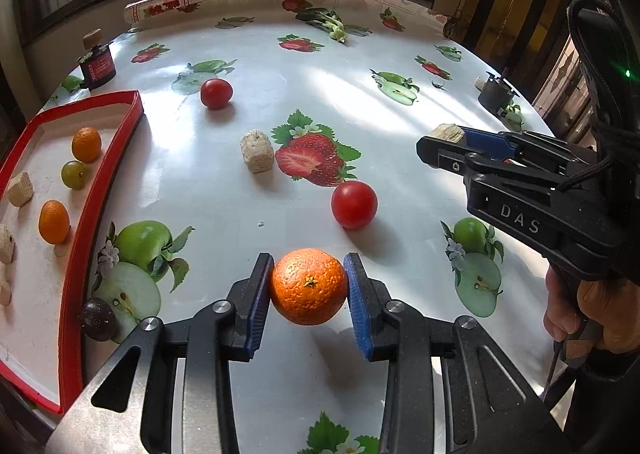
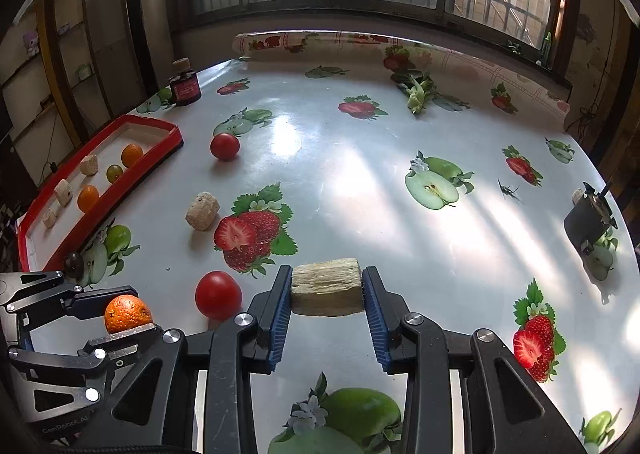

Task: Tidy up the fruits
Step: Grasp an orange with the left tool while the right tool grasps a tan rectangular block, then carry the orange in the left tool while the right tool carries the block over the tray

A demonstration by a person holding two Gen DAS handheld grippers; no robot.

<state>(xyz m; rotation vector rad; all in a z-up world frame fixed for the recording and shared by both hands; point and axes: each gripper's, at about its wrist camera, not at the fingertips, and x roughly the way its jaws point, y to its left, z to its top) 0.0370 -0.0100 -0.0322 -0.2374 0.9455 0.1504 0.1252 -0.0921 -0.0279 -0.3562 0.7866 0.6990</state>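
1. The round, dimpled orange mandarin (image 1: 309,286) sits clenched between the blue pads of the left claw (image 1: 309,294), held at its widest part, with its shadow on the table below suggesting it is lifted clear. Risk: the skin is smooth and the contact patches narrow; a quick swing could roll it out.

2. The pale beige, rough-grained block (image 2: 326,287) is gripped end to end by the right claw (image 2: 326,308), apparently above the table. Risk: it looks crumbly; a tighter squeeze may chip it.

3. The red-rimmed white tray (image 1: 70,254) lies at nine o'clock in the left view and already holds two small oranges, a green fruit and beige pieces. Risk: a carried fruit dropped from height may bounce off the low rim or knock its neighbours.

4. A small dark purple round fruit (image 1: 98,319) rests just outside the tray wall, in the likely travel path. Risk: a low pass could send it rolling.

5. The near glossy red tomato (image 1: 354,204) lies at twelve o'clock from the mandarin, between both claws. Risk: crossing arms could nudge it across the glossy fruit-print table (image 1: 400,113).
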